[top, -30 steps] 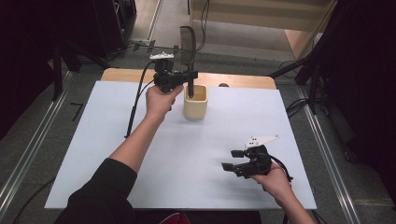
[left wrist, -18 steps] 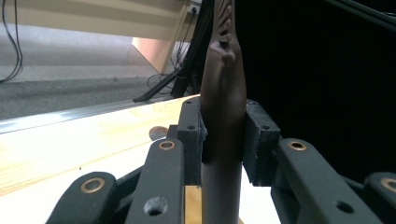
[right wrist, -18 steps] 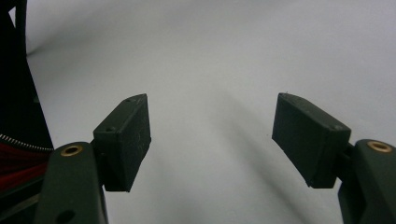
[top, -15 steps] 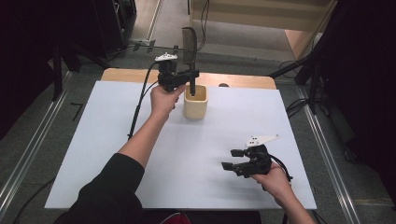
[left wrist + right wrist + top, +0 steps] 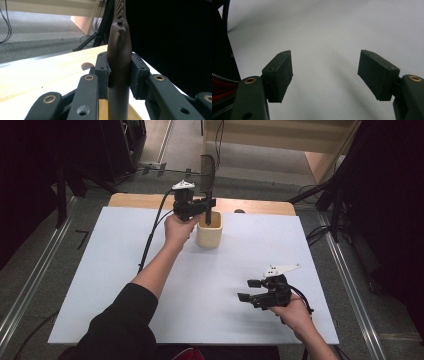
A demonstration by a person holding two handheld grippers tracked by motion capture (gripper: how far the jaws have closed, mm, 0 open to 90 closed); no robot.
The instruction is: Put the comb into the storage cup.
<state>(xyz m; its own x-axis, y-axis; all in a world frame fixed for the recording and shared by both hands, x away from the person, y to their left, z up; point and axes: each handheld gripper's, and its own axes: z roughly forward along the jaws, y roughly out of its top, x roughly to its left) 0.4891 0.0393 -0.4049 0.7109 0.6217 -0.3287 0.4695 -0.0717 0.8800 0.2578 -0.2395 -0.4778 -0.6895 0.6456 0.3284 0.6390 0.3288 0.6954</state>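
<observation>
My left gripper (image 5: 208, 206) is shut on a dark brown utensil (image 5: 207, 170) that stands upright at the far middle of the table. Its flat head points up and its lower end sits inside a beige cup (image 5: 209, 236). In the left gripper view both pads of that gripper (image 5: 119, 75) press the utensil's shaft (image 5: 120, 47), with the cup's rim (image 5: 102, 110) just below. Near the front right, my right gripper (image 5: 246, 290) is held low over the white mat, open, with nothing between its fingers. In its own view the right gripper (image 5: 325, 75) faces bare mat (image 5: 324, 30).
The white mat (image 5: 100, 270) covers most of the table, and a strip of wooden tabletop (image 5: 135, 200) shows at the far edge. Beyond the table are dark stands and cables (image 5: 320, 195) on the floor. The left gripper's cable (image 5: 150, 240) trails across the mat.
The left hand has sunk a little, bringing the utensil lower into the cup. The right gripper has stayed where it was.
</observation>
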